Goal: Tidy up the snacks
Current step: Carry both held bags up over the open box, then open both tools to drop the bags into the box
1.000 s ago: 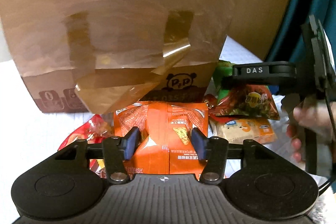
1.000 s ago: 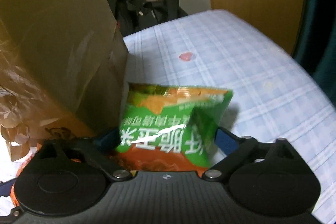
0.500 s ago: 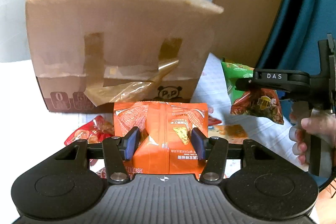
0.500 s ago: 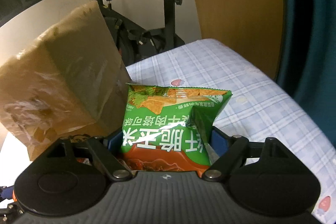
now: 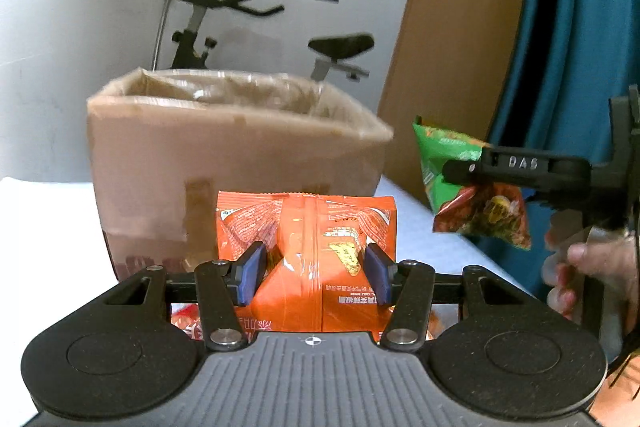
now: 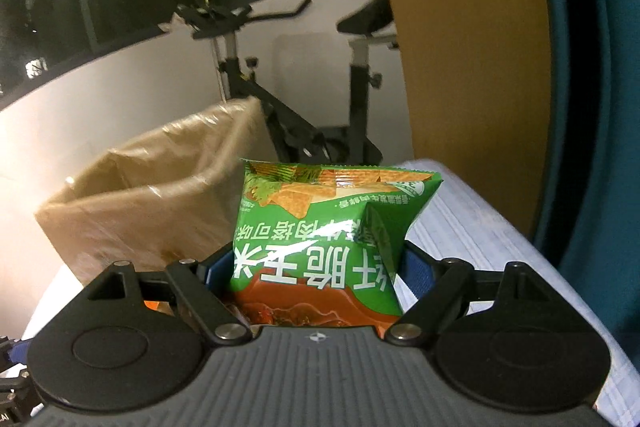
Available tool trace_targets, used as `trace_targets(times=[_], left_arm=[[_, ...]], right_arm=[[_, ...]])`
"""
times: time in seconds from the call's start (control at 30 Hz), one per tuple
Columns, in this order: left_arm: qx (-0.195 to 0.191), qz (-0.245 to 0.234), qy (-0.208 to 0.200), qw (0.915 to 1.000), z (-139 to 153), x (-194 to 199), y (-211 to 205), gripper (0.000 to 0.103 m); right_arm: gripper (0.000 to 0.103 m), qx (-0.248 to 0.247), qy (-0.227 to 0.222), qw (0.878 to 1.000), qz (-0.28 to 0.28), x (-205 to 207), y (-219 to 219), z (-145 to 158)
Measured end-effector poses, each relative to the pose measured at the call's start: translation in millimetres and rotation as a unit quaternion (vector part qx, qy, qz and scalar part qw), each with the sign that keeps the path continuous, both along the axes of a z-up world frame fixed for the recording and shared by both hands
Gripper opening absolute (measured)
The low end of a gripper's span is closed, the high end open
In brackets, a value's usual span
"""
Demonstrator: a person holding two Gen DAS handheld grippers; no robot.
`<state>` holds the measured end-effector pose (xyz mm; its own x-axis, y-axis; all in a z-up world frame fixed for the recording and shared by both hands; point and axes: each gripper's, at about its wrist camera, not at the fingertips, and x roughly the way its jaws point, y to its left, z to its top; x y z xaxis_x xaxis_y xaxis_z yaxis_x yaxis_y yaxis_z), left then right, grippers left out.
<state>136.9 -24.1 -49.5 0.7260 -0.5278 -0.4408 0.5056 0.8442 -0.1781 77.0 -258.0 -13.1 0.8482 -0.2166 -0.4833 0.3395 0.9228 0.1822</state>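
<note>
My left gripper is shut on an orange snack packet and holds it up in front of an open cardboard box. My right gripper is shut on a green snack packet, raised beside the box, which stands to its left. The right gripper with the green packet also shows at the right of the left wrist view, at about the height of the box rim.
The box stands on a light checked cloth. An exercise bike stands behind it against a white wall. A wooden panel and a blue curtain are at the right. Other packets lie low behind my left gripper.
Both grippers have risen with their packets. The box's open top has come into view, and the packets on the cloth have dropped almost out of sight.
</note>
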Motion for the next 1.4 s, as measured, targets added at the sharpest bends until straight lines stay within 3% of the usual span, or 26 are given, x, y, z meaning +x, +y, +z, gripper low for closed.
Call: trace_targets(times=[0.33,0.6,0.93,1.3,1.33,1.4], left_arm=[[-0.006,0.042,-0.076,0.9962,61.4,24.8,21.7,0.057],[0.007,0.077,-0.109,0.991,100.6,83.5,14.0,0.057],[0.052,0.103,-0.102,0.9881,96.2,140.5,-8.6,0.057],[0.07,0.107,-0.047,0.9907,72.2,175.6,-3.4,0.058],[0.074,0.107,-0.044,0.9905,71.4,175.6,-2.9,0.06],[0.072,0.11,-0.035,0.9907,71.3,175.2,1.5,0.077]], right_arm=[[0.084,-0.018,-0.059,0.997,0.043,23.3,23.2,37.7],[0.084,-0.043,-0.106,0.988,0.105,74.3,34.9,55.2],[0.084,-0.074,-0.078,0.984,0.14,159.7,43.6,36.7],[0.085,-0.066,-0.033,0.984,0.16,181.2,46.8,7.1],[0.085,-0.066,-0.029,0.984,0.162,182.6,47.6,6.0],[0.087,-0.069,-0.023,0.984,0.16,184.9,49.3,5.1]])
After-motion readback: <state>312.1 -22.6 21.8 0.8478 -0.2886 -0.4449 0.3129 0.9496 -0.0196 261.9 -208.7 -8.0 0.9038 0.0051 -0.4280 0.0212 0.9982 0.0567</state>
